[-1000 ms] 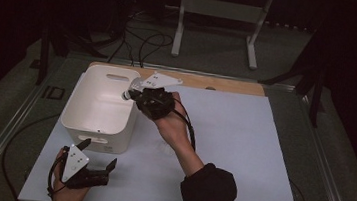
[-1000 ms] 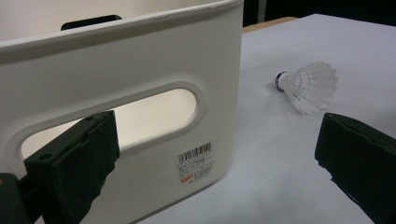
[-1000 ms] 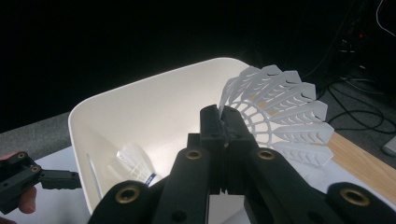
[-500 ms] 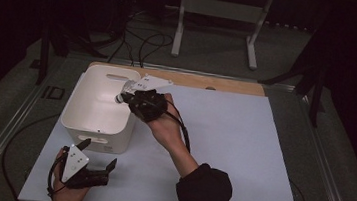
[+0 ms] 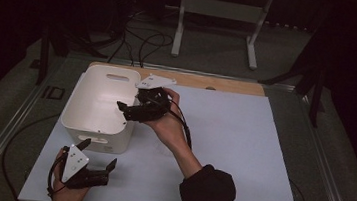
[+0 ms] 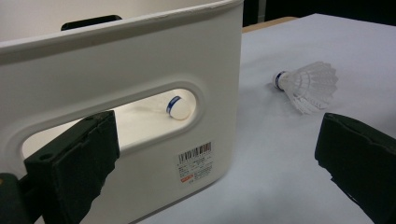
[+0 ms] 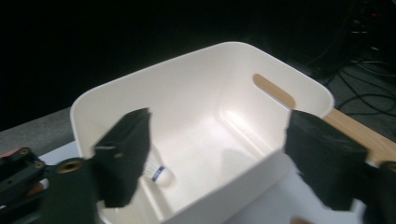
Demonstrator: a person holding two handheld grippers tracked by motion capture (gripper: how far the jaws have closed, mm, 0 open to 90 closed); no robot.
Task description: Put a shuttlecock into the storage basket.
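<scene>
I hold the right tool (image 5: 121,110) over the bin (image 5: 80,120), jaws just parted; one shuttlecock (image 7: 158,173) lies inside. A second shuttlecock (image 6: 306,85) waits beside the bin, before the left tool (image 5: 112,164), jaws apart.

The right hand-held gripper (image 5: 126,110) is held out over the desk's far-left quarter, its forearm entering from the near edge in a dark sleeve and angled toward the far-left corner. Its jaws have just been opening and stand wide apart, with nothing between the pads. The left hand-held gripper (image 5: 107,167) sits low at the near-left corner, gripped from below by the hand, jaws pointing along the near edge and spread wide, nothing clamped.
</scene>
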